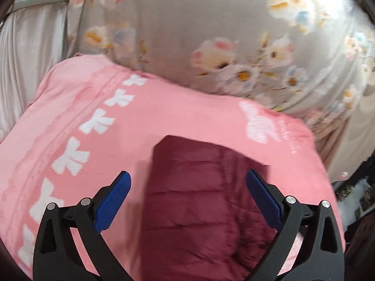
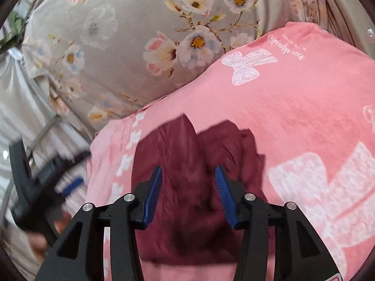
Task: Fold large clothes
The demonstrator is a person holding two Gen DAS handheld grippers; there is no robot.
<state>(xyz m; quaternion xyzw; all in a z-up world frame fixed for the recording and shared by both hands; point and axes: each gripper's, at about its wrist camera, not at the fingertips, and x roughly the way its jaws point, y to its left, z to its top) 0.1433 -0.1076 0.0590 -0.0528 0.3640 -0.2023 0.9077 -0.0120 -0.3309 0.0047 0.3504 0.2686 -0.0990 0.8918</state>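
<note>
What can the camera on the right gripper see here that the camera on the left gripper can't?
Only the right view shows the other gripper, the left gripper, blurred at its left edge, and a large white bow print up close. Only the left view shows a column of small white bows in full. Both show the folded maroon garment lying on the pink blanket, over the floral sheet, with nothing between either gripper's open pads.

From my right wrist view the left gripper (image 2: pixel 58 182) is a blur at the left edge, so I can't read its jaws. The maroon jacket (image 2: pixel 187 164) runs under my fingers, its near end hidden. The pink blanket (image 1: pixel 187 117) is cut off below.
</note>
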